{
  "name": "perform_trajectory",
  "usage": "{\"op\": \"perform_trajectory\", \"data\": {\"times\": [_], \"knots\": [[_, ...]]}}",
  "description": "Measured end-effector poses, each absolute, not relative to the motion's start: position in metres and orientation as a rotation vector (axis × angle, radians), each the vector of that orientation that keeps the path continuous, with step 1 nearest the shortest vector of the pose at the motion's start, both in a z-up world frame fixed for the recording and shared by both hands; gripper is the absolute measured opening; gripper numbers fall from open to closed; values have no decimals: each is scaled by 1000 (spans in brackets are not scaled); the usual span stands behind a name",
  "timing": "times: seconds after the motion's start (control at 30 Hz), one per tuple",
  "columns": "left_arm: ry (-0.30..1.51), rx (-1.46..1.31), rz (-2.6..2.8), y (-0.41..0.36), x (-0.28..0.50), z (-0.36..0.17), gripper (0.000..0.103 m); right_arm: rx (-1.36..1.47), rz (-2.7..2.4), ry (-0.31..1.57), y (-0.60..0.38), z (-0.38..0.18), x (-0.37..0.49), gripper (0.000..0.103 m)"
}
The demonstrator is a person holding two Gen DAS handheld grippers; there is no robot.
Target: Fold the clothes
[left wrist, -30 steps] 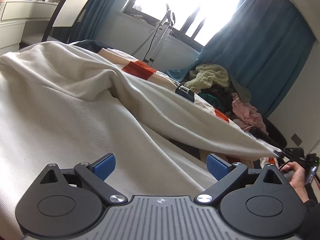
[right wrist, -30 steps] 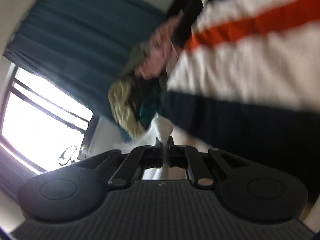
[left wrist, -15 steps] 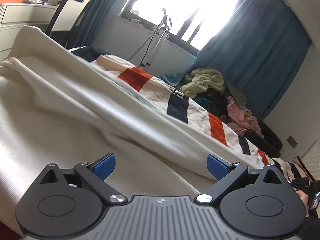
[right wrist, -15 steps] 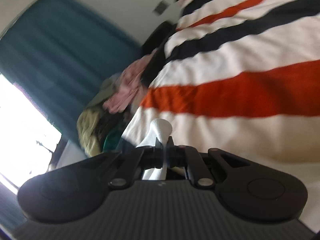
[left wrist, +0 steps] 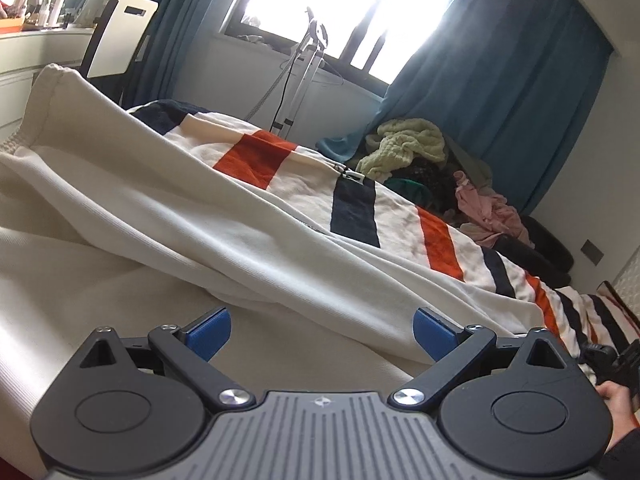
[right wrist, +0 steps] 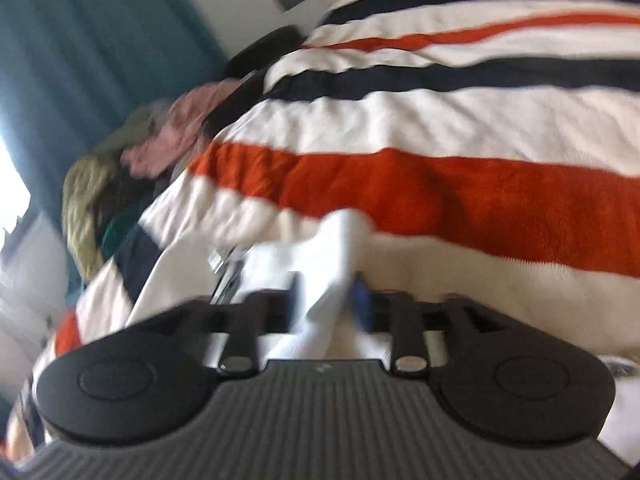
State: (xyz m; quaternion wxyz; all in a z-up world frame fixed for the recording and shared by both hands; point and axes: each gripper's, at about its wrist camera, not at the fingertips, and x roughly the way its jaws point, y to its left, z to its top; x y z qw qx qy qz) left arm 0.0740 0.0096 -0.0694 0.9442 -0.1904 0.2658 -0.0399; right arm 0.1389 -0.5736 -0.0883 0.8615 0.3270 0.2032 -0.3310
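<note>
My right gripper (right wrist: pixel 330 300) has come down onto the striped blanket (left wrist: pixel 352 216) and its jaws have begun to part — the cream garment (left wrist: pixel 168 216) sits loosely between them, no longer pinched. The garment's edge now lies low across the bed, so this fold looks laid. My left gripper (left wrist: pixel 322 334) hangs wide open, near the cloth.

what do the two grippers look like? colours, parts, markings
Left gripper: black linkage arms with silver pivot screws, two round black housings, a grey ribbed centre plate with a small diamond mark, blue pads on the fingers. Right gripper: same black-and-grey build, blurred, a blue pad just visible. A bare hand with a dark sleeve shows at the left view's edge.
</note>
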Motion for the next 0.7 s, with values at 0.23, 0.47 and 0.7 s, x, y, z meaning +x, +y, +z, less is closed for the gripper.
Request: {"op": "perform_trajectory", "data": {"times": [0.23,0.47,0.7], "knots": [[526,-370,-54,21,63,-58,99,573,-508,494,-498,-34,99,76],[484,-346,79,61,68,-38,99,513,-278,454,-405,-5,51,78],[538,-528,330,162,142,-23,96,347,-239,500,-357,-19,70,80]]}}
